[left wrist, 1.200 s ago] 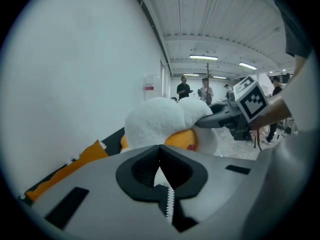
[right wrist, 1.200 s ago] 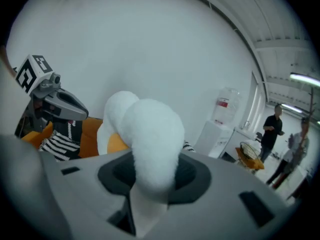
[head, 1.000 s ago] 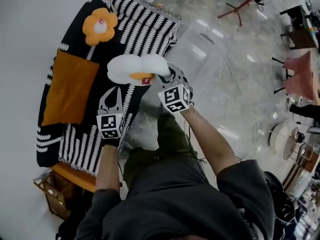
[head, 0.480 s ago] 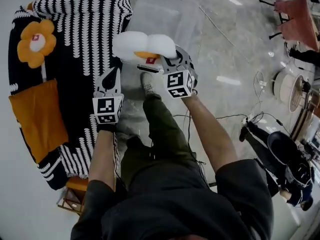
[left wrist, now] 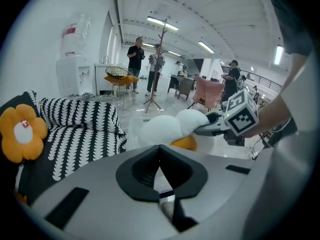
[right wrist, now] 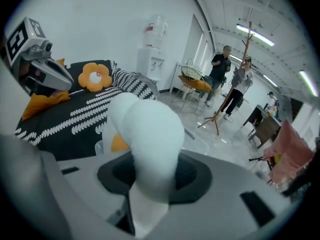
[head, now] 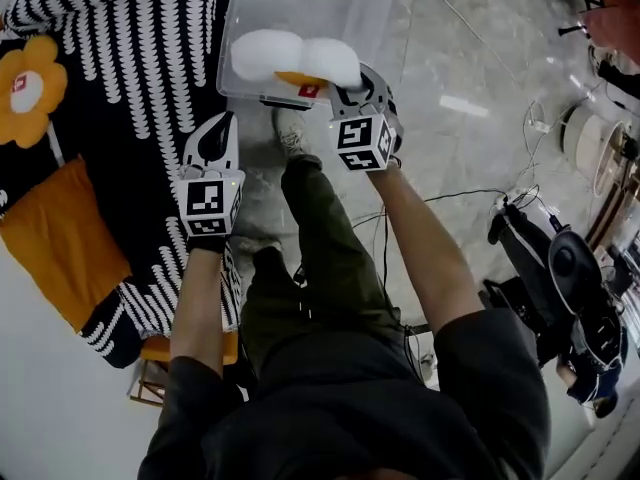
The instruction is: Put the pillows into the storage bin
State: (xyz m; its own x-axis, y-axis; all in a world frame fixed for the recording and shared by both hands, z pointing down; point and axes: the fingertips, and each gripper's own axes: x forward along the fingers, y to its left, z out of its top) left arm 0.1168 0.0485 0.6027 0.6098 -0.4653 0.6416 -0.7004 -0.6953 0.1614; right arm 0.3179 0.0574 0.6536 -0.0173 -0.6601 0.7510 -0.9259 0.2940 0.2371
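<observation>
Spreading off the left edge lies a striped blanket [head: 130, 48]. The clear bin [head: 320, 3] is cropped at its far end; the white pillow [head: 290, 58] overlaps its near rim, clamped by the right gripper [head: 345, 88], whose pads are buried in fabric. Left gripper [head: 222, 123]: jaws together, empty.

Left tool [head: 224, 121]: jaws closed together to a point, nothing between them. It points forward and downward, with the left marker cube [head: 208, 204] at its wrist end.

Right tool [head: 345, 88]: jaws clamped on the edge of a white pillow [head: 290, 56], the fabric bunched between them. It is angled downward, with the right marker cube [head: 362, 142] facing up.

Both arms are stretched forward. The left forearm [head: 195, 298] runs nearly straight and the right forearm [head: 420, 248] angles inward. The tools are apart, the right slightly ahead of the left.
</observation>
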